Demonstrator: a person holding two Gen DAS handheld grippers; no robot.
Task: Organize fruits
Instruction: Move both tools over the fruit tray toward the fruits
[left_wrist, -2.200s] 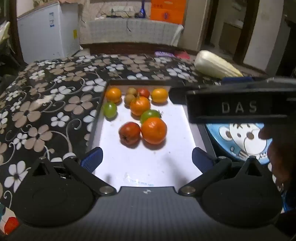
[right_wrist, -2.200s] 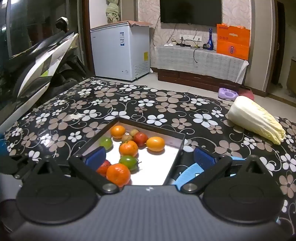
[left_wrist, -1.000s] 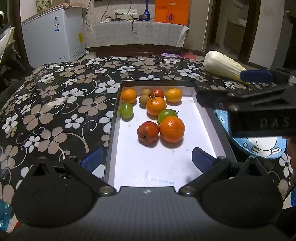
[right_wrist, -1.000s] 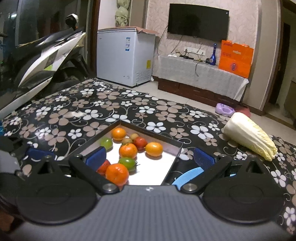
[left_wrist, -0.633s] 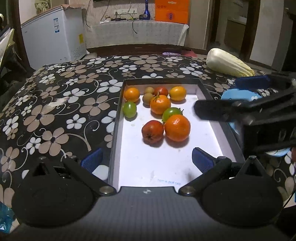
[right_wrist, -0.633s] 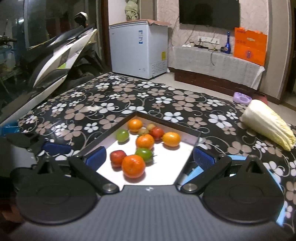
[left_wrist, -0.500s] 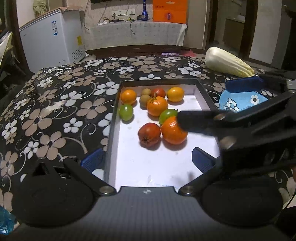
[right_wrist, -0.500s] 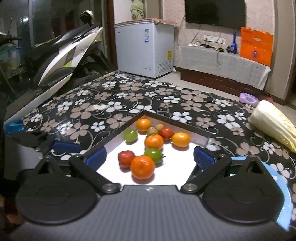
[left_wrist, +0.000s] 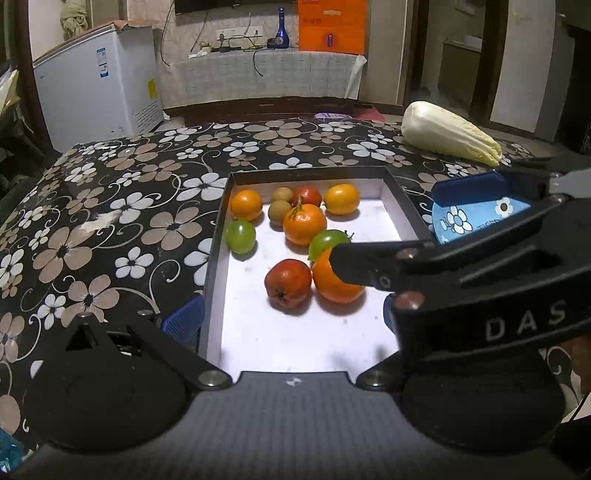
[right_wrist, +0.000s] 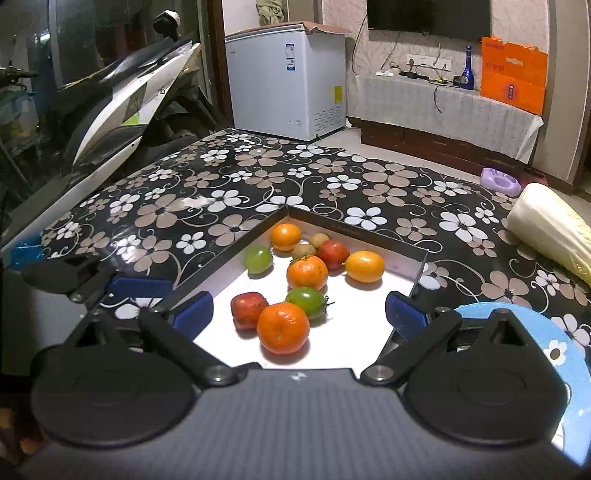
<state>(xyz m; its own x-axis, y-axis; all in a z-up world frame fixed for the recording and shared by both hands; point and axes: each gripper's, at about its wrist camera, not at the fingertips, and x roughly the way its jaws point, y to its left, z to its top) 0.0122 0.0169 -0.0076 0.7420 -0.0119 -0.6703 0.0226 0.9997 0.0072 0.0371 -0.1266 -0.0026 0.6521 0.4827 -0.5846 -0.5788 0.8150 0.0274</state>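
A black-rimmed white tray holds several fruits. Nearest are a large orange and a red fruit, with a green tomato just behind. My left gripper is open at the tray's near edge, holding nothing. My right gripper is open, low over the tray, and the large orange lies just ahead between its fingers. In the left wrist view one right finger crosses in front of that orange.
A blue flowered plate lies right of the tray. A napa cabbage rests at the far right of the floral tablecloth. A scooter stands beyond the table's left edge.
My right gripper has swung left from beside the tray to over it, closing in on the large orange. The left gripper has stayed open near the tray's front edge.
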